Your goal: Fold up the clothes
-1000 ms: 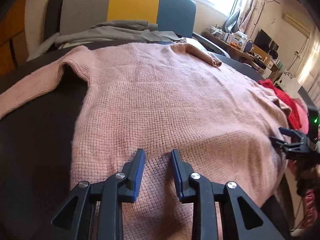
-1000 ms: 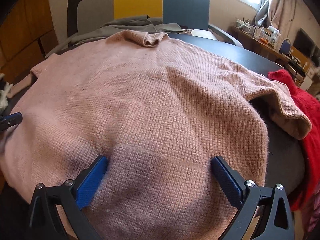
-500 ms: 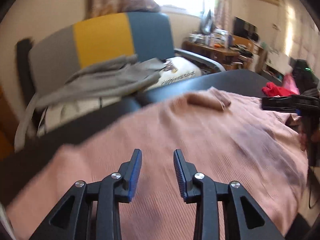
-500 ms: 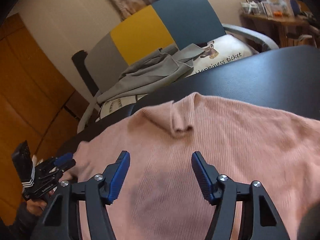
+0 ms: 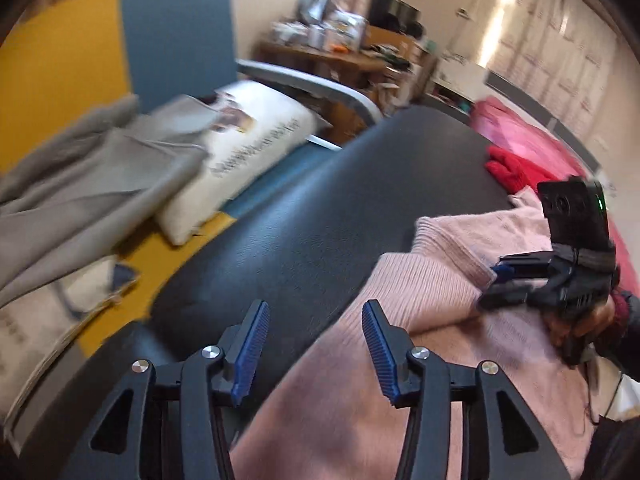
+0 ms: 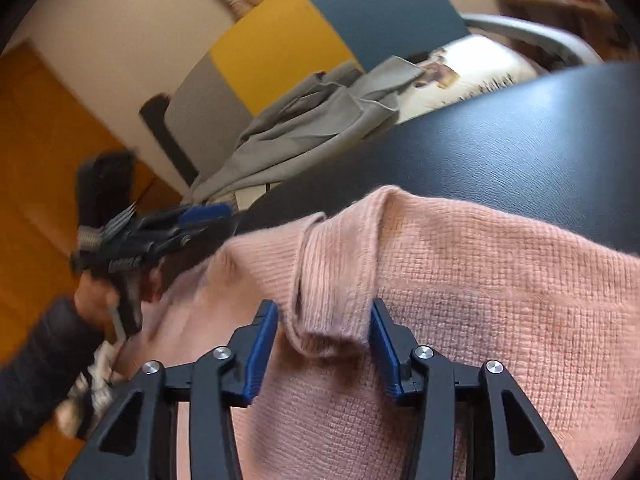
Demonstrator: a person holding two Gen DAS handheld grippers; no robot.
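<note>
across the dark tabletop [image 5: 340, 208] lies the pink sweater [image 6: 480, 288], its collar [image 6: 332, 280] between the spread pads of my right tongs [image 6: 323, 346]. my left tongs [image 5: 312, 346] hang open over the sweater's edge, gripping nothing.

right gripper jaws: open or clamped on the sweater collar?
Open. In the right wrist view the right gripper straddles the pink sweater collar, with a visible gap between each blue pad and the knit.
</note>
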